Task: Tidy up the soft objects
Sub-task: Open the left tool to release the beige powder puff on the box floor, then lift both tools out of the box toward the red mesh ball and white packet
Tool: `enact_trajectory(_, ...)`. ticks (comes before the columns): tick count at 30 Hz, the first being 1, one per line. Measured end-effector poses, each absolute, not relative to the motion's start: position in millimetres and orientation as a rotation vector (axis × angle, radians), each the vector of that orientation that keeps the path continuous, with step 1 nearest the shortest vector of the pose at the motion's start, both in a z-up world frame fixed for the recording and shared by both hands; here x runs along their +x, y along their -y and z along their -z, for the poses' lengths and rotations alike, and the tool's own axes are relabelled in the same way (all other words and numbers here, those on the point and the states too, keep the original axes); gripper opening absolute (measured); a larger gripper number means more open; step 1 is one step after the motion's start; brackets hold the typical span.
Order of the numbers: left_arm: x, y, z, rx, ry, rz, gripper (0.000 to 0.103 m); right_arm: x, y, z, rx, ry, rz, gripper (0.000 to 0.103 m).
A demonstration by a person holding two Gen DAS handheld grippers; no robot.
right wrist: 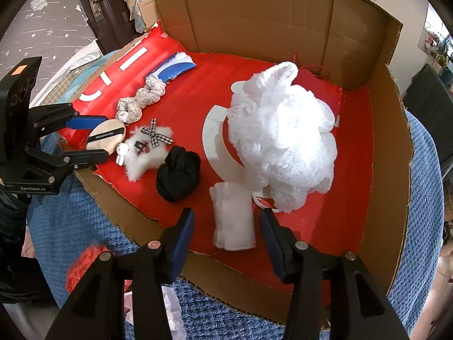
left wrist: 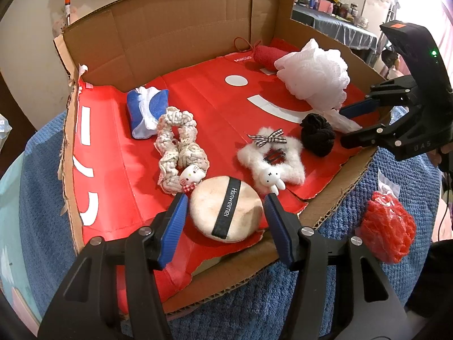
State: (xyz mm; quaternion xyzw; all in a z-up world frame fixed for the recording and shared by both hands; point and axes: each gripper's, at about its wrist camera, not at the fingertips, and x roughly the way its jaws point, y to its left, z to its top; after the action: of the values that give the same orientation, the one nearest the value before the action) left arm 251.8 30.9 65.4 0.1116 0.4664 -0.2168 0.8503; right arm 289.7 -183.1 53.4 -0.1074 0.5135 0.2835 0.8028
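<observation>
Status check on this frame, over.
Left gripper open, jaws astride the powder puff. Right gripper open around the folded white cloth. Nothing gripped; bath sponge close behind.

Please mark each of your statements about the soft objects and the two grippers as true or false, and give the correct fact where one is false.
1. The left gripper has open jaws around the powder puff. True.
2. The right gripper is shut on the black scrunchie. False: its jaws are open, on either side of the folded white cloth.
3. The white bath pouf lies outside the cardboard tray. False: it rests inside.
4. The red mesh bundle lies outside the tray, on the blue towel. True.
</observation>
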Motion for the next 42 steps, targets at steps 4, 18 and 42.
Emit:
enact_trajectory(4, 252.3, -30.7, -65.4, 0.234, -0.981, 0.455, 0.056, 290.3, 181.7, -52.1, -0.232, -1.102, -0.610, 0.055)
enact_trajectory(18, 244.5, -30.6, -74.4, 0.212, -0.953, 0.470, 0.070, 288.0, 184.2, -55.5, -0.218, -1.096, -0.609, 0.055)
enact_trajectory(42, 126.9, -34.3, -137.5, 0.010, -0.638, 0.394, 0.092, 180.3, 211.8, -142.8, -0.058, -0.753, -0.545, 0.096)
